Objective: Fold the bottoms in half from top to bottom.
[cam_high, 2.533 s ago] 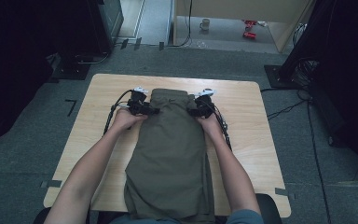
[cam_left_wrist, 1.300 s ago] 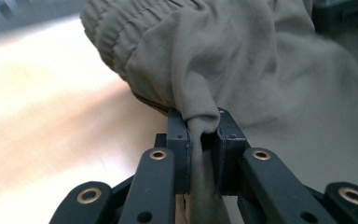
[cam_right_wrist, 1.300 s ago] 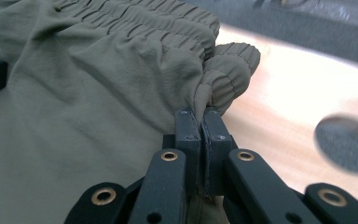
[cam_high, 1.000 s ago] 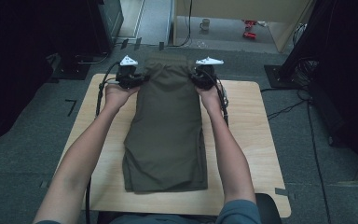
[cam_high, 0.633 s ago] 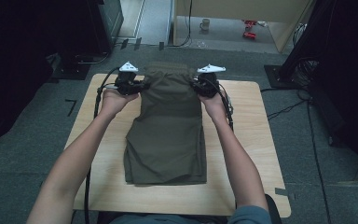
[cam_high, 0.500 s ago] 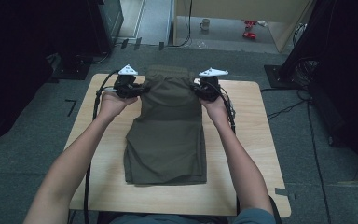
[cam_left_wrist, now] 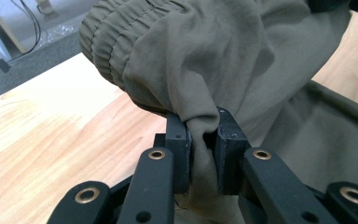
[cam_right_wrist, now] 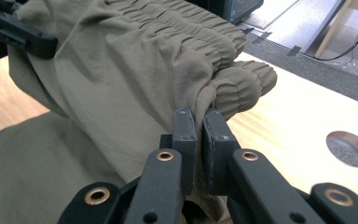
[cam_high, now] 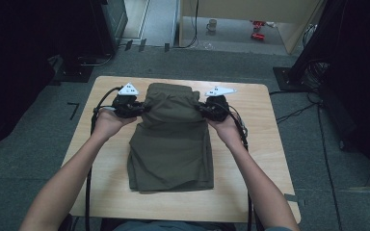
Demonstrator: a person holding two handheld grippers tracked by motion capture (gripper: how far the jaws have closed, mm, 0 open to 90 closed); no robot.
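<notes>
The olive shorts [cam_high: 171, 139] lie on the tabletop [cam_high: 265, 139], waistband end raised between both grippers. The left gripper [cam_left_wrist: 203, 140] and right gripper [cam_right_wrist: 200, 126] each pinch fabric at opposite waistband sides.

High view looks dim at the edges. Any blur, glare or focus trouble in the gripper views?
High view: table evenly lit, surroundings fall to near black, no glare, mildly soft. Left gripper view: olive shorts and left tongs sharp, floor behind soft. Right gripper view: right tongs and gathered waistband crisp, table hole slightly soft, no glare.
</notes>
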